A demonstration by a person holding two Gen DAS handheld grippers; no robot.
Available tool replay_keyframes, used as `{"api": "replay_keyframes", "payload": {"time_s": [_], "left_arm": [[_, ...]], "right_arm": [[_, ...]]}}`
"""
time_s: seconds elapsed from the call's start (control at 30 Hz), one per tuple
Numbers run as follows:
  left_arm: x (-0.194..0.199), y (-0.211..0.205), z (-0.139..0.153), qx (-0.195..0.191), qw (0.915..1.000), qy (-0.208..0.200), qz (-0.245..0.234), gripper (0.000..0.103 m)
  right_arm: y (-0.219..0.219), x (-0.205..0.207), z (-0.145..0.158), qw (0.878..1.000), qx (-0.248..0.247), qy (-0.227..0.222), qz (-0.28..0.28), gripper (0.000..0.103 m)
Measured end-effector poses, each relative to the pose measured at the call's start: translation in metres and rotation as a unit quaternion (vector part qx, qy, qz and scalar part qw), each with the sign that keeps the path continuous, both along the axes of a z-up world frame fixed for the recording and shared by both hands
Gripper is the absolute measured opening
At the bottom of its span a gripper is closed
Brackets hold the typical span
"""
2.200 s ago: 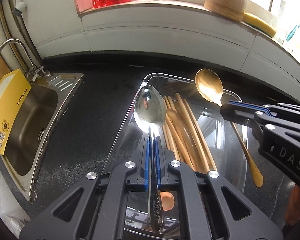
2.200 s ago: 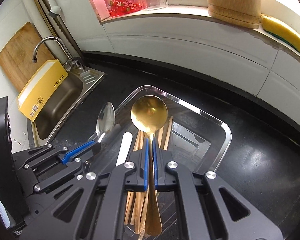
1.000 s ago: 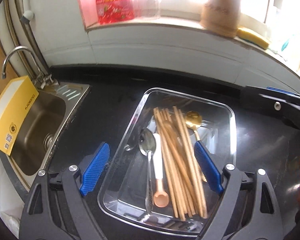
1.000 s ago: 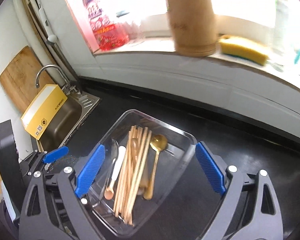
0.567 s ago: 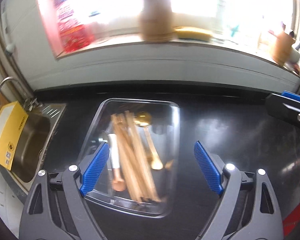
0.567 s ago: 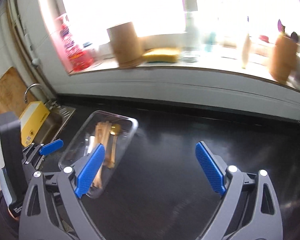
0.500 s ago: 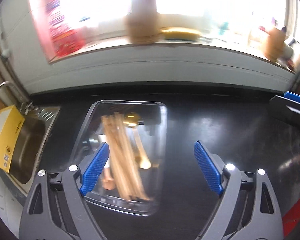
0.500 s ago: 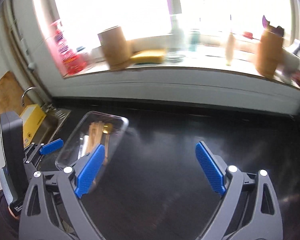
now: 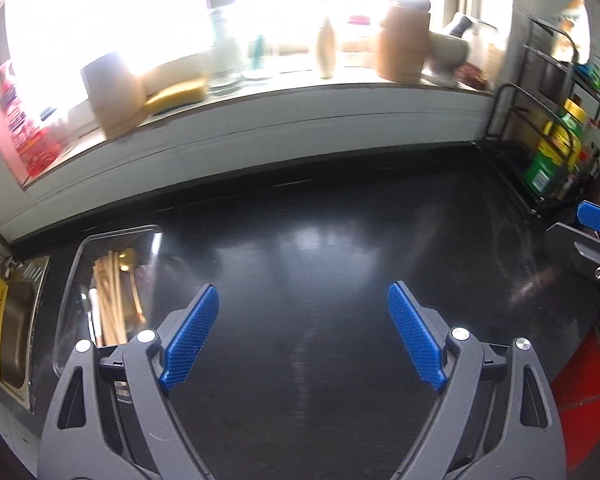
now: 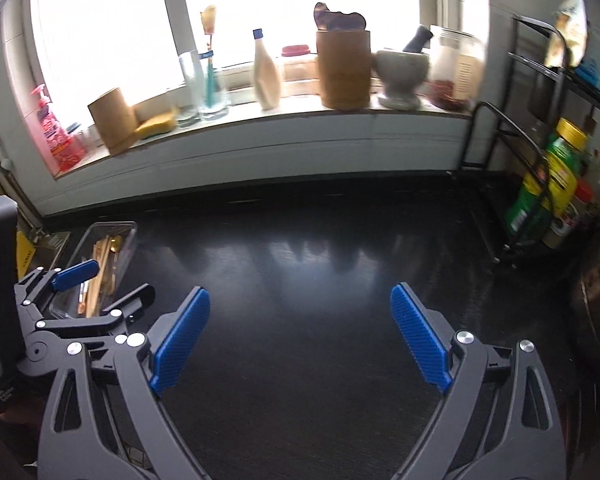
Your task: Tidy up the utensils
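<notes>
Both the left gripper (image 9: 303, 338) and right gripper (image 10: 300, 338) hang wide and empty over the black worktop (image 10: 320, 280). The clear tray (image 9: 70, 292) sits far left beside the sink (image 9: 18, 320), its chopsticks (image 9: 110, 304) blurred and its near end hidden behind a finger.

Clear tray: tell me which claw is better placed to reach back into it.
Left. The left claw is open right beside the clear tray; the right claw, also open, sits farther along the counter.

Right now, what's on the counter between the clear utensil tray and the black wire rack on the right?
Nothing: in the right wrist view the black counter is bare from the clear utensil tray to the black wire rack.
</notes>
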State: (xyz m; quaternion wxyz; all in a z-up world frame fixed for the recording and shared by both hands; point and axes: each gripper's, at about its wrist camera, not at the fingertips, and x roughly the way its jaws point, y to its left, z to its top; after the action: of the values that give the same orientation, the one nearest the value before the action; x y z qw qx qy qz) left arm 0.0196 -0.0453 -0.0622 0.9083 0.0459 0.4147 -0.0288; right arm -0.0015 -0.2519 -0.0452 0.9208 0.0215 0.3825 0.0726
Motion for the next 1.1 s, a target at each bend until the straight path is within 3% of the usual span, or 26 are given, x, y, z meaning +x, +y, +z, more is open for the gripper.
{"api": "replay_keyframes", "payload": {"time_s": [0.4,0.67,1.1], "left_arm": [[-0.005,-0.055,-0.001,0.003,1.0,0.005,-0.007,0.086],[-0.003,-0.054,0.002,0.01,0.9999,0.001,0.013,0.096],[0.001,-0.037,-0.001,-0.004,0.9994,0.018,0.029,0.097]], "right_arm": [[-0.033,0.001,-0.006,1.0,-0.001,0.011,-0.009,0.089],[-0.027,0.008,-0.008,1.0,0.002,0.012,0.001,0.089],[-0.012,0.018,-0.009,1.0,0.007,0.014,0.014,0.09]]}}
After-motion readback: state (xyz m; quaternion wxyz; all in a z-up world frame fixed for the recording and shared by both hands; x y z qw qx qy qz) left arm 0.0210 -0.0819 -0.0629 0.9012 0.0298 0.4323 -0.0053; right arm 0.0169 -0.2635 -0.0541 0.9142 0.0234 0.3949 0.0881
